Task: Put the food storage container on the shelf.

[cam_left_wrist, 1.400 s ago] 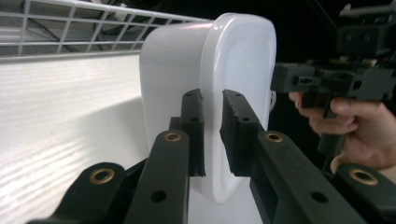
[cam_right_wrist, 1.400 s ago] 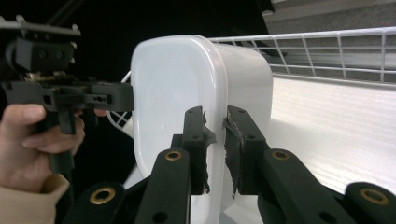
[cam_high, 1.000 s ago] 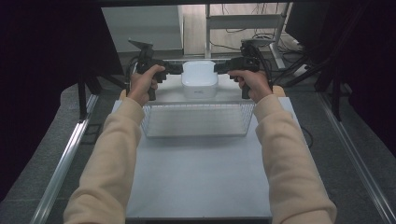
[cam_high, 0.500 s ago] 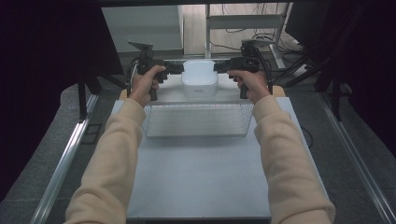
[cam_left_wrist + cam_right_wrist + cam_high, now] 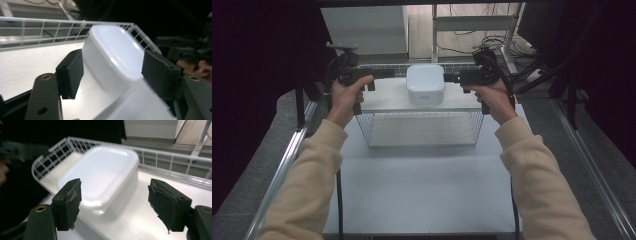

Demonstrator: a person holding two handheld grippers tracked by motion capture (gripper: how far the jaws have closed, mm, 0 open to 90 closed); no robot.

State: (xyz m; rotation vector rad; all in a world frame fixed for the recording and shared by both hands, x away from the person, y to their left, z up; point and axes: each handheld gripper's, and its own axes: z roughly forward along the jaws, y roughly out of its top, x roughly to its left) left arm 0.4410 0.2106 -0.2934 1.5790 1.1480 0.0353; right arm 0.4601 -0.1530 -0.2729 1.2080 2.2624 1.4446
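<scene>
Sitting on the wire rack's [image 5: 377,100] top shelf, the white lidded container [image 5: 425,83] is flanked by 2 grippers, left [image 5: 388,75] and right [image 5: 450,78], jaws just opening, both released.

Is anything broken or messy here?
Yes: the right gripper's black rubber fingers look torn and ragged at the edges. The white lidded plastic box sits upright on the white wire shelf.

light: bright centre, dark sides | glare: white box [image 5: 112,57] lid | blur: both gripper views
</scene>
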